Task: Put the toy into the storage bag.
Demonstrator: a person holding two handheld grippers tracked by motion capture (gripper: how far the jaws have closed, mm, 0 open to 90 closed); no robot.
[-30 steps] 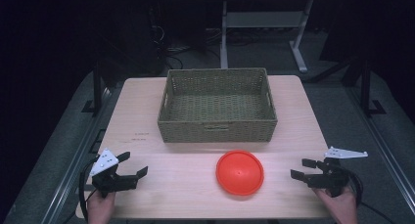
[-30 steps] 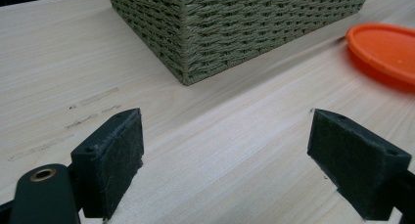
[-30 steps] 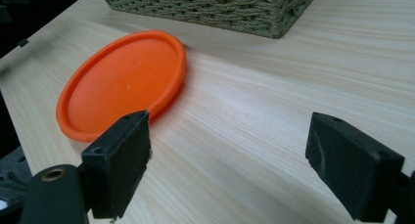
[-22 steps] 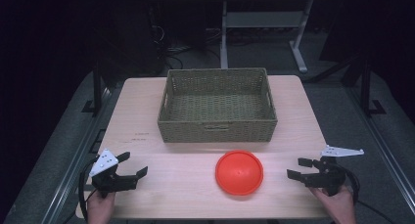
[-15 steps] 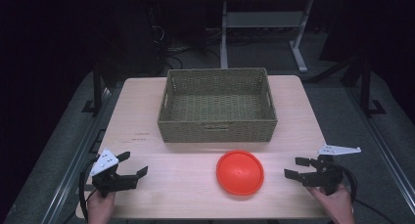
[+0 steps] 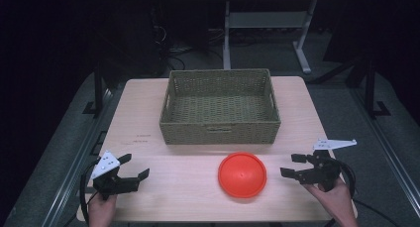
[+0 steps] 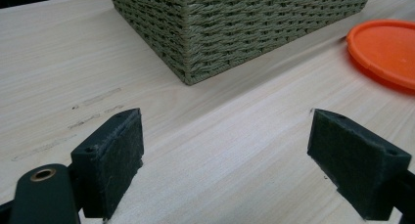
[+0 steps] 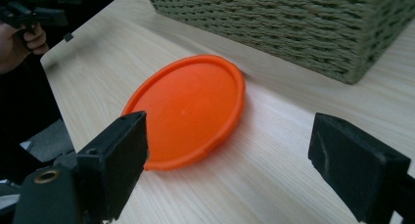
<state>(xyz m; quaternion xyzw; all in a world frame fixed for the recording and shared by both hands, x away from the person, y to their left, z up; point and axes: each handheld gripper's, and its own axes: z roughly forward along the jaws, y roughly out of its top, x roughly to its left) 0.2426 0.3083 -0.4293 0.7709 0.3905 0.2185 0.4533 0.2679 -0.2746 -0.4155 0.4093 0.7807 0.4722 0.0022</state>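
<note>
Change: over the last second my right gripper has slid leftward across the table toward the orange disc; my left gripper has held its place near the front left corner.
Meaning: I judge this as the approach for a pick, with the right side closing the gap and no contact made yet.
Right claw: jaws spread wide and holding nothing; in the right gripper view the orange disc lies just ahead, its near rim beside the left pad.
Left claw: also wide open and empty, pads hovering low over bare wood.
Disc position: flat on the table, just in front of the woven basket, apart from its front wall.
Disc look: round, shallow, smooth plastic with a raised rim, like a lid or frisbee lying face down.
Basket: woven basket looks empty from above.
Next: I expect I'll need to catch the thin rim edge-on.
</note>
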